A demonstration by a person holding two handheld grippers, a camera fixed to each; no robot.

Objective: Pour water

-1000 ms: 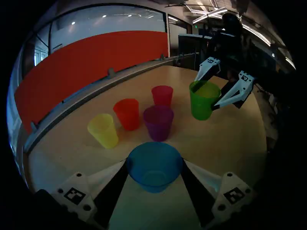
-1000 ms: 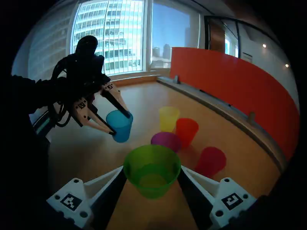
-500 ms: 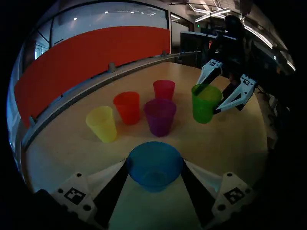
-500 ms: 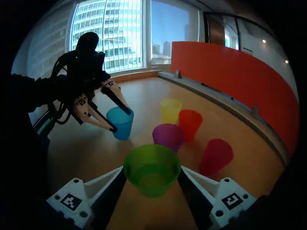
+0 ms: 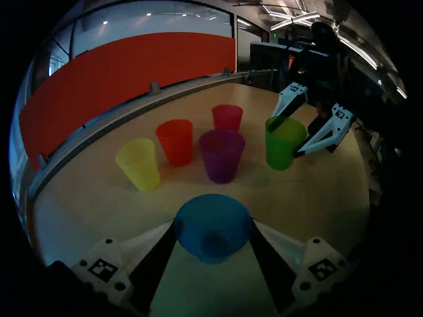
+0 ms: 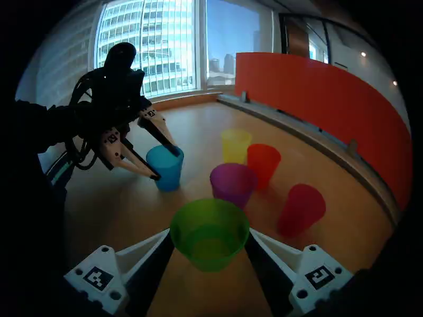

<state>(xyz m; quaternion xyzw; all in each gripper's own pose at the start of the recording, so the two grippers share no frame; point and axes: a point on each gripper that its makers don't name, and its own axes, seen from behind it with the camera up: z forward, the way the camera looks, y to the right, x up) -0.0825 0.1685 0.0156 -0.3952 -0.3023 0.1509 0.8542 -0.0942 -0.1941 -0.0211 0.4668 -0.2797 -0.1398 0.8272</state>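
In the left gripper view my left gripper (image 5: 212,232) is shut on a blue cup (image 5: 212,224), held upright low over the wooden table (image 5: 317,190). Across the table, my right gripper (image 5: 286,136) holds a green cup (image 5: 284,141). In the right gripper view the green cup (image 6: 209,233) sits between my right gripper's (image 6: 209,240) fingers with a little liquid at its bottom. The blue cup (image 6: 165,167) and my left gripper (image 6: 163,163) appear at the left, with a person's dark arm behind them.
Yellow (image 5: 139,164), orange (image 5: 175,141), purple (image 5: 221,154) and red (image 5: 227,118) cups stand grouped mid-table between the two held cups. An orange wall panel (image 5: 121,68) and a rail run along the table's far side. Large windows (image 6: 153,47) lie behind the left gripper.
Both held cups have come down closer to the table. The green cup has levelled out, and the standing cups look a little nearer in both views.
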